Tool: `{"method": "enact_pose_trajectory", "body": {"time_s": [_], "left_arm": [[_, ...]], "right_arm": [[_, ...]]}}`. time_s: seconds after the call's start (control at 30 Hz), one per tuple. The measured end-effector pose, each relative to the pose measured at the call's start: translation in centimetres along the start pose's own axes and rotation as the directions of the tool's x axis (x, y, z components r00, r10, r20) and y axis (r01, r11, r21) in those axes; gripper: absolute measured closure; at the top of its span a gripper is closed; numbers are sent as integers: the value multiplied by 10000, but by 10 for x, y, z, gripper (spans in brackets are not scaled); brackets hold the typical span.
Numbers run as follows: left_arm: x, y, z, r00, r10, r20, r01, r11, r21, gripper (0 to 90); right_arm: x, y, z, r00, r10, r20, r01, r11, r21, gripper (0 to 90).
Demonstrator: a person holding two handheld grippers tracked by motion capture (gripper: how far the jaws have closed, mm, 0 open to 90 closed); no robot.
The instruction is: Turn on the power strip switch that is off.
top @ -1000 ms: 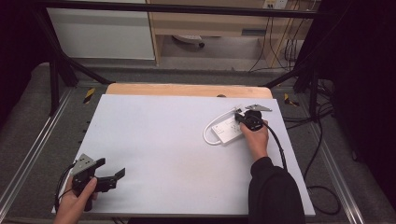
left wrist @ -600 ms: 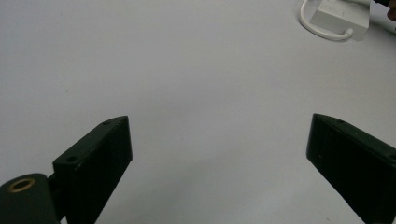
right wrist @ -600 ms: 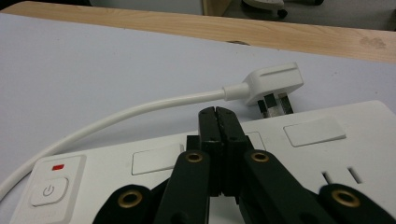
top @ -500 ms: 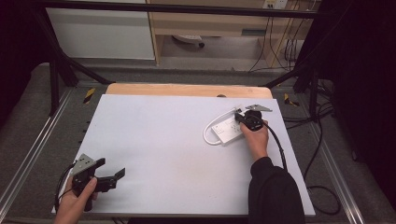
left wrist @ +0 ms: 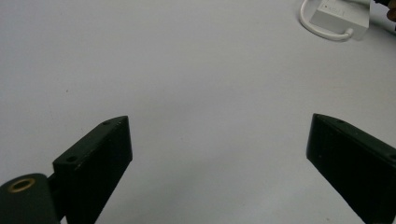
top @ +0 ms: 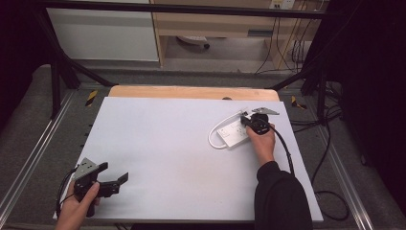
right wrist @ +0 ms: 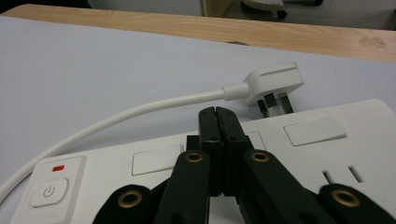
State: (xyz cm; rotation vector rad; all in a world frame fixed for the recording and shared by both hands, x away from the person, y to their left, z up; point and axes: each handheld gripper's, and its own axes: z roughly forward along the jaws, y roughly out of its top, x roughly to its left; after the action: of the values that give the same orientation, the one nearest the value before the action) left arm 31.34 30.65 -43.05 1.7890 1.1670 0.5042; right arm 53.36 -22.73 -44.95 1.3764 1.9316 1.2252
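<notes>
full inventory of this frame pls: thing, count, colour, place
power strip: 1, white, right side of board, under the right gripper
cable: 1, white, loops from strip's end to the plug
plug: 1, white, lying on board just beyond strip
board: 1, pale grey, covers tabletop
table: 1, light wood, far edge showing past board
left gripper: 1, black, near-left corner, open, nothing between jaws
right gripper: 1, black, shut, over strip
</notes>
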Motion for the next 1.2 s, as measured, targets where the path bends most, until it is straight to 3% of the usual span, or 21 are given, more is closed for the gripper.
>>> {"method": "enact_pose_trajectory", "body": {"time_s": [1.2], "left_arm": [[1,0,0,10000,13,-3,-13,10000,14,68]], "right_arm": [[-1,1,0,9999,-75,155,72,9998,206,900]]}}
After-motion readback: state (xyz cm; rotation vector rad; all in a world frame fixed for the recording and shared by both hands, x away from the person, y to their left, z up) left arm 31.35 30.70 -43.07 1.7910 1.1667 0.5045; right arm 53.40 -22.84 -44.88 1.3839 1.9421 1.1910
